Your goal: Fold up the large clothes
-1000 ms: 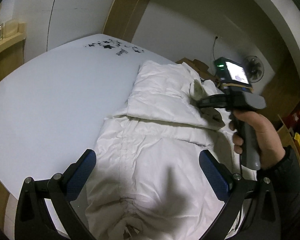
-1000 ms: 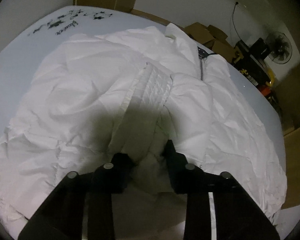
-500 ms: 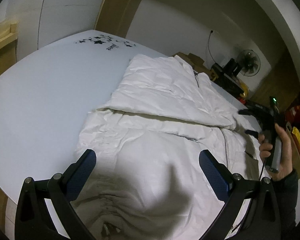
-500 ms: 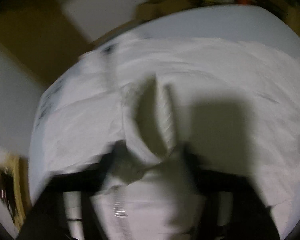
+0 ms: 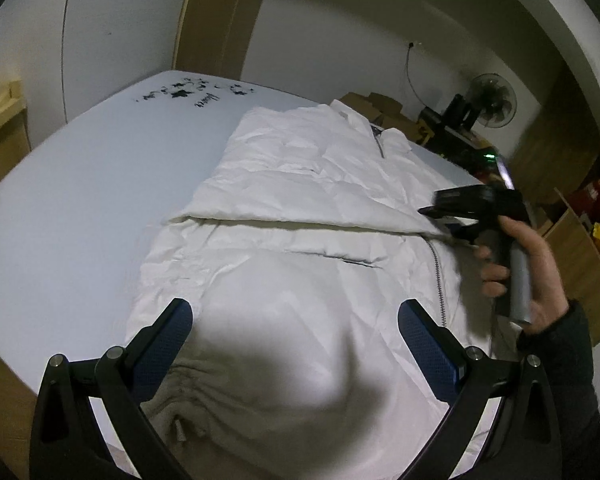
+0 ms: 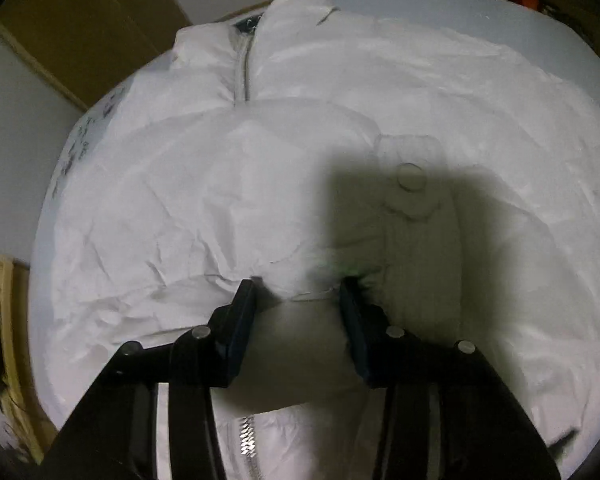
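A white padded jacket (image 5: 300, 248) lies on the white table (image 5: 84, 184), collar at the far end and zip down its right side. One sleeve (image 5: 312, 200) is folded across the chest. My left gripper (image 5: 296, 326) is open and empty above the jacket's hem. My right gripper (image 5: 450, 222) is at the right edge of the jacket, its jaws partly apart with the end of the folded sleeve (image 6: 300, 300) between them. In the right wrist view my right gripper (image 6: 298, 296) sits low over the white jacket (image 6: 228, 184); whether it still pinches the cloth is unclear.
Black star prints (image 5: 192, 92) mark the table's far end. Cardboard boxes (image 5: 380, 108) and a fan (image 5: 492, 100) stand behind the table. A wooden cabinet (image 5: 580, 248) is on the right, a wooden shelf (image 5: 0, 96) on the left.
My right gripper carried the sleeve end across the chest to the jacket's right side, and its jaws have spread wider. The left gripper rose and pulled back a little, still open.
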A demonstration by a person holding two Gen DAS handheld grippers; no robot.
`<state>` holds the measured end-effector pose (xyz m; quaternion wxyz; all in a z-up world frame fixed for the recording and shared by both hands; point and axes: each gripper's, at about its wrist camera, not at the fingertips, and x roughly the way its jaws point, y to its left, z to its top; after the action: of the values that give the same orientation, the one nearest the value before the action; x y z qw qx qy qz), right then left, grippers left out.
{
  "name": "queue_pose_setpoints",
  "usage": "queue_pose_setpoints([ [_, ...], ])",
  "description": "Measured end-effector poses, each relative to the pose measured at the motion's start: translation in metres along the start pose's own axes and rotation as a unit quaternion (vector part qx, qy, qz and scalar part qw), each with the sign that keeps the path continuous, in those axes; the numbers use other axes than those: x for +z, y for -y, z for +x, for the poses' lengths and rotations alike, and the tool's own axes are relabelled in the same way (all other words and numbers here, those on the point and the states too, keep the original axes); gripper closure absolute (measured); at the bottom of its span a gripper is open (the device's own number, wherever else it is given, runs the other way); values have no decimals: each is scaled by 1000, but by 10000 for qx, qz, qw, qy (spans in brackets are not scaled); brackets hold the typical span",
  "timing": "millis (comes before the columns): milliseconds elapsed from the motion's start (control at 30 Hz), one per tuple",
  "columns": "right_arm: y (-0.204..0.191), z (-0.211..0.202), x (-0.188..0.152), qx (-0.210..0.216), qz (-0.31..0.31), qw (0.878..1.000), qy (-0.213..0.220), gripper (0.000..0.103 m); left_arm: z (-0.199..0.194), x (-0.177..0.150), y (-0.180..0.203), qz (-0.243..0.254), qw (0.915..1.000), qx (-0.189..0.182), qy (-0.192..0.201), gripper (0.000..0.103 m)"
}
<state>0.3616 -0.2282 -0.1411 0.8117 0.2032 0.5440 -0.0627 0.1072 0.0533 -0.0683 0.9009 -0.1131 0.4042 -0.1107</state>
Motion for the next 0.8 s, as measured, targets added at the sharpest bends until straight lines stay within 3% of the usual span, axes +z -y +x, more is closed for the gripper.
queue_pose_setpoints([
  [67, 23, -34, -7, 902, 472, 9945, 240, 54, -6, 11, 7, 105, 9999, 9, 26, 0],
  [133, 52, -73, -15, 1216, 739, 9869, 765, 40, -11, 25, 20, 216, 9996, -171, 53, 0],
  [167, 63, -91, -19, 1179, 855, 9840, 1030, 32, -13, 34, 32, 291, 9990, -341, 49, 0],
  [267, 133, -154, -46, 949, 1491, 9673, 1818, 27, -10, 64, 87, 612, 9941, -895, -90, 0],
  [333, 173, -177, -60, 925, 1895, 9572, 1984, 27, 5, 82, 137, 868, 9883, -1222, -298, 0],
  [433, 227, -206, -83, 625, 2324, 9486, 2054, 27, 48, 95, 209, 1293, 9790, -1382, -761, 0],
  [533, 270, -222, -94, 207, 2562, 9463, 1961, 26, 114, 98, 281, 1762, 9703, -1316, -1009, 0],
  [600, 297, -225, -100, 112, 2761, 9427, 1868, 24, 156, 95, 308, 1858, 9702, -1143, -1059, 0],
  [667, 331, -234, -105, 62, 3013, 9368, 1778, 23, 197, 92, 323, 1772, 9726, -877, -1226, 0],
  [800, 393, -241, -111, -32, 3500, 9196, 1784, 24, 258, 88, 339, 1705, 9722, -748, -1422, 0],
])
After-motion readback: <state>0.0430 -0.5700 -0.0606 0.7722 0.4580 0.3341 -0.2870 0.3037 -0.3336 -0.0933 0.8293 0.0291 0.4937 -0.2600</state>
